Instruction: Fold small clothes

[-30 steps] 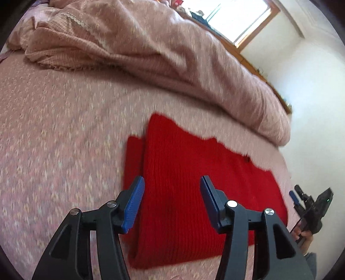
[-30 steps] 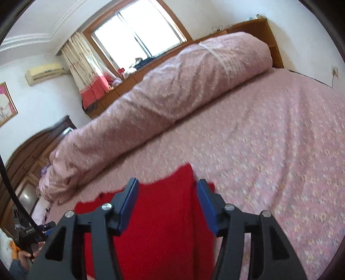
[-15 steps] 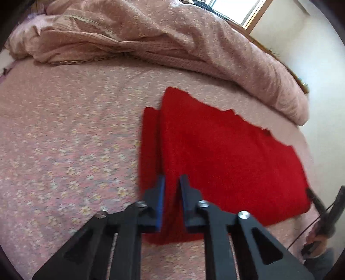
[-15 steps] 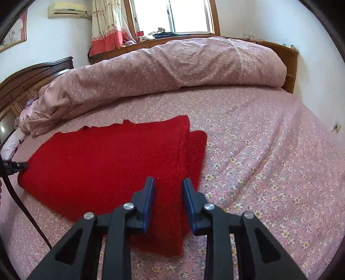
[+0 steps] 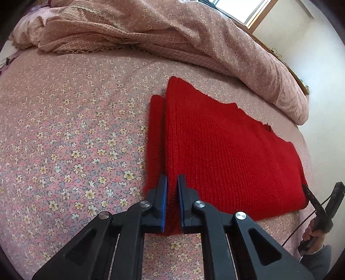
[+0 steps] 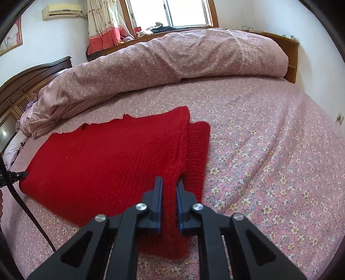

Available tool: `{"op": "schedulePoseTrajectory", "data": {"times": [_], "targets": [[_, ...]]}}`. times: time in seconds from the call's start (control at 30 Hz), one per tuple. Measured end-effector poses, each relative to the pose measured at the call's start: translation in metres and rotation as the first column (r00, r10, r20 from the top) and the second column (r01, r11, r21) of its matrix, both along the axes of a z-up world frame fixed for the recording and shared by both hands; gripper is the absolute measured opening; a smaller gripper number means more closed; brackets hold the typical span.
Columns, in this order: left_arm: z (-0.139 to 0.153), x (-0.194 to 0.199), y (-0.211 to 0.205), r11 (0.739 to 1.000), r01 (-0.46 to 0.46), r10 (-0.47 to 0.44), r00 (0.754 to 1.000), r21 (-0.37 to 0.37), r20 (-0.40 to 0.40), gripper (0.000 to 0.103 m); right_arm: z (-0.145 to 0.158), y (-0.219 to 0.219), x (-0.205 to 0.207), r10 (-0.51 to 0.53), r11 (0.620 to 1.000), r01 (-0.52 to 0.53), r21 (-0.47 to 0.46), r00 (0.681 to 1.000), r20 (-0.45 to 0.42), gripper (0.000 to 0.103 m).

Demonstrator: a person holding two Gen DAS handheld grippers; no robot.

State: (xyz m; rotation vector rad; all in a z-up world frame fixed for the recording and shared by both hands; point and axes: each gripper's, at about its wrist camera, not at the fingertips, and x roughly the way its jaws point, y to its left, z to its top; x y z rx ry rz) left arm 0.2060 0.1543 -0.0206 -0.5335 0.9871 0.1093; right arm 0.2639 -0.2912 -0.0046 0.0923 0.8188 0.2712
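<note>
- Pink floral bed sheet point(image 5: 71, 137) fills both my views, with a rumpled quilt point(image 6: 172, 58) heaped along the far side from 10 to 2 o'clock.
- I see the red knitted garment point(image 5: 226, 155) lying flat on the sheet, folded, a narrower layer showing along one side.
- My left hand-held gripper point(image 5: 171, 183) sits at 6 o'clock in its view, blue pads pinched on the garment's near corner; the cloth spreads away toward 1 and 3 o'clock.
- My right hand-held gripper point(image 6: 169, 185) is likewise clamped on the garment's other near corner, red knit bunched between its jaws; the rest stretches toward 9 and 11 o'clock.
- At 4 o'clock in the left view I catch the right tool at the garment's far edge.
- A window point(image 6: 187, 13) and curtain point(image 6: 103, 23) sit at 12 o'clock.
</note>
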Motion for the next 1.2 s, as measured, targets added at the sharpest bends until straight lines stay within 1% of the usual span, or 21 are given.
{"op": "schedulePoseTrajectory", "data": {"times": [0.17, 0.23, 0.27, 0.33, 0.37, 0.4, 0.43, 0.5, 0.57, 0.6, 0.63, 0.67, 0.7, 0.8, 0.87, 0.93, 1.0, 1.03, 1.1, 1.2], "targets": [[-0.001, 0.005, -0.007, 1.000, 0.006, -0.006, 1.000, 0.023, 0.001, 0.003, 0.000, -0.006, 0.000, -0.013, 0.999, 0.013, 0.036, 1.000, -0.010, 0.011], [-0.001, 0.004, -0.007, 1.000, 0.005, -0.005, 1.000, 0.022, -0.003, 0.003, 0.000, -0.005, 0.000, -0.012, 0.999, 0.012, 0.031, 1.000, -0.010, 0.012], [-0.001, 0.005, -0.007, 1.000, 0.006, -0.006, 1.000, 0.022, -0.005, 0.003, 0.000, -0.005, 0.000, -0.015, 1.000, 0.015, 0.023, 1.000, -0.011, 0.015], [-0.001, 0.006, -0.007, 1.000, 0.003, -0.003, 1.000, 0.013, -0.005, 0.003, 0.001, -0.009, -0.001, -0.023, 0.999, 0.023, 0.030, 1.000, -0.007, 0.032], [0.000, 0.006, -0.005, 1.000, 0.002, -0.002, 1.000, 0.005, -0.007, 0.004, 0.002, -0.014, -0.001, -0.043, 0.998, 0.044, 0.039, 0.999, -0.010, 0.054], [0.000, 0.006, -0.002, 1.000, -0.001, 0.001, 1.000, -0.005, -0.011, 0.009, 0.003, -0.019, -0.002, -0.058, 0.996, 0.058, 0.060, 0.998, -0.014, 0.072], [0.001, 0.005, 0.002, 1.000, -0.006, 0.006, 1.000, -0.020, -0.015, 0.013, 0.003, -0.025, -0.002, -0.064, 0.994, 0.065, 0.089, 0.998, -0.017, 0.075], [0.000, 0.004, 0.007, 0.999, -0.021, 0.020, 0.999, -0.047, -0.029, 0.042, 0.001, -0.041, -0.002, -0.074, 0.977, 0.081, 0.199, 0.996, -0.045, 0.076], [-0.005, 0.000, 0.010, 0.996, -0.029, 0.026, 0.999, -0.085, -0.042, 0.049, -0.007, -0.055, -0.001, -0.056, 0.942, 0.088, 0.323, 0.992, -0.110, 0.077], [-0.010, -0.001, 0.011, 0.993, -0.034, 0.027, 0.998, -0.117, -0.058, 0.051, -0.011, -0.059, -0.001, -0.046, 0.928, 0.092, 0.361, 0.990, -0.135, 0.077], [-0.016, -0.003, 0.010, 0.987, -0.036, 0.024, 0.997, -0.155, -0.077, 0.052, -0.015, -0.061, -0.001, -0.029, 0.917, 0.090, 0.390, 0.987, -0.160, 0.077], [-0.023, -0.004, 0.010, 0.978, -0.029, 0.010, 0.995, -0.205, -0.095, 0.053, -0.019, -0.062, -0.002, -0.009, 0.910, 0.082, 0.406, 0.984, -0.179, 0.077], [-0.027, -0.005, 0.010, 0.971, -0.024, 0.000, 0.995, -0.236, -0.101, 0.053, -0.021, -0.059, -0.004, 0.006, 0.909, 0.072, 0.410, 0.983, -0.186, 0.077], [-0.032, -0.006, 0.009, 0.959, -0.033, 0.007, 0.995, -0.282, -0.095, 0.053, -0.026, -0.049, -0.007, 0.072, 0.904, 0.028, 0.426, 0.974, -0.216, 0.077], [-0.034, -0.006, 0.013, 0.944, -0.043, 0.017, 0.996, -0.328, -0.083, 0.053, -0.029, -0.043, -0.007, 0.099, 0.897, 0.014, 0.442, 0.967, -0.233, 0.079], [-0.038, -0.005, 0.019, 0.923, -0.066, 0.042, 0.997, -0.380, -0.071, 0.053, -0.029, -0.040, -0.007, 0.097, 0.900, 0.012, 0.436, 0.969, -0.227, 0.081], [-0.041, 0.001, 0.026, 0.910, -0.082, 0.063, 0.996, -0.407, -0.060, 0.053, -0.030, -0.040, -0.005, 0.095, 0.895, 0.016, 0.446, 0.970, -0.225, 0.082], [-0.042, 0.007, 0.029, 0.907, -0.085, 0.068, 0.996, -0.413, -0.057, 0.053, -0.031, -0.041, -0.002, 0.088, 0.887, 0.028, 0.461, 0.969, -0.229, 0.082], [-0.043, 0.015, 0.031, 0.902, -0.083, 0.073, 0.997, -0.424, -0.038, 0.054, -0.034, -0.045, 0.005, 0.075, 0.857, 0.058, 0.512, 0.969, -0.236, 0.083], [-0.046, 0.017, 0.033, 0.889, -0.079, 0.077, 0.997, -0.451, -0.022, 0.054, -0.040, -0.051, 0.014, 0.051, 0.810, 0.109, 0.576, 0.966, -0.255, 0.083]]}}
